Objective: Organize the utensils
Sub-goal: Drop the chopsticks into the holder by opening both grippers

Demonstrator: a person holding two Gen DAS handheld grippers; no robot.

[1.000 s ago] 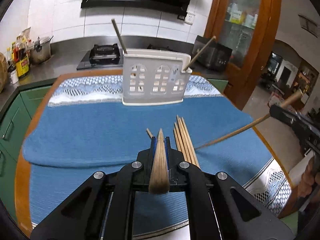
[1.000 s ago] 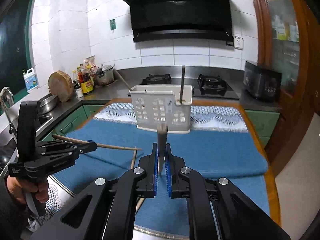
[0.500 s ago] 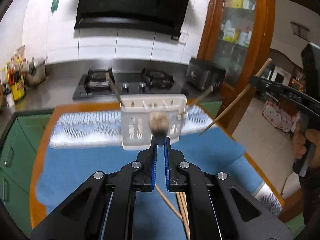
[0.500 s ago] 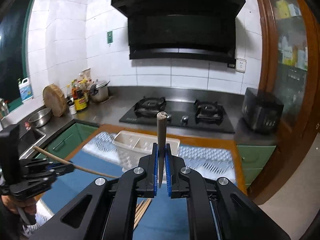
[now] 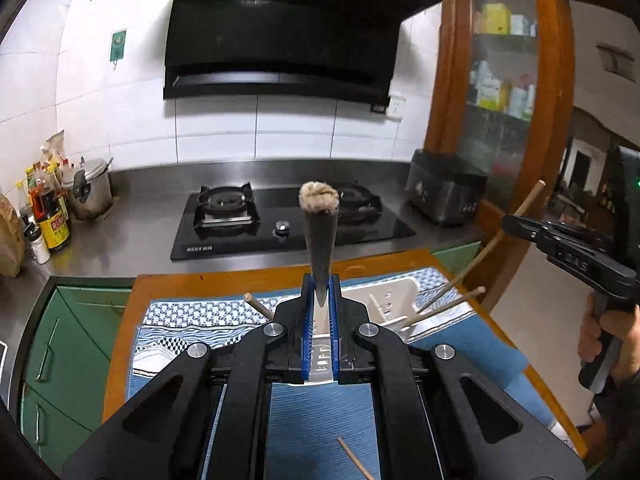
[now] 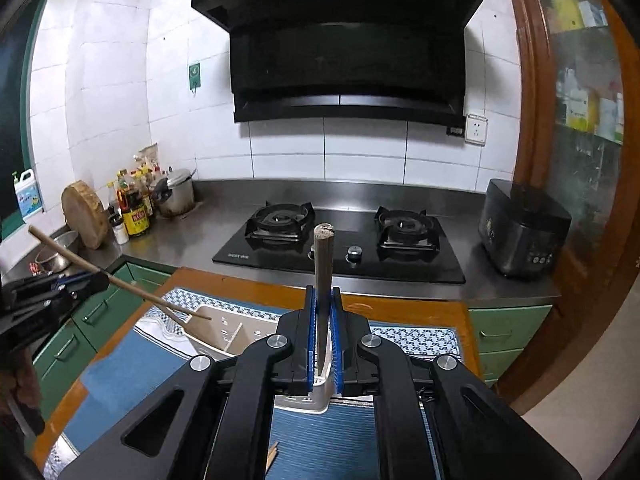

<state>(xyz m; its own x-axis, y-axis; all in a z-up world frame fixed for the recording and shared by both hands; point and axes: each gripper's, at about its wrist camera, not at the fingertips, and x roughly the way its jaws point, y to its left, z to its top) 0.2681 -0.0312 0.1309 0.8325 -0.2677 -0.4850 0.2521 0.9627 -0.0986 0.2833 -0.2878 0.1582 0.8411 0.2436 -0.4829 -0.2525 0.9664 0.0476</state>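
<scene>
Between both tools' pads, a chopstick point(image 5: 320, 232) each, apparently above holder point(image 6: 224, 330)

We saw the white utensil holder point(image 6: 224, 330) standing on the blue mat point(image 5: 320, 412), its top open from above. Two chopsticks point(image 5: 444, 307) already leaned out of its right end and one stick point(image 5: 256, 303) out of its left, narrowing entry there. The left gripper point(image 5: 320, 300) and right gripper point(image 6: 323, 320) each pinched a chopstick, and those slanted shafts crossed the air over the holder's ends. Between them the middle compartments looked free. Loose chopsticks point(image 5: 354, 458) lay on the near mat. Behind the holder, the table edge and gas stove point(image 6: 340, 240) stood well apart, leaving room.
</scene>
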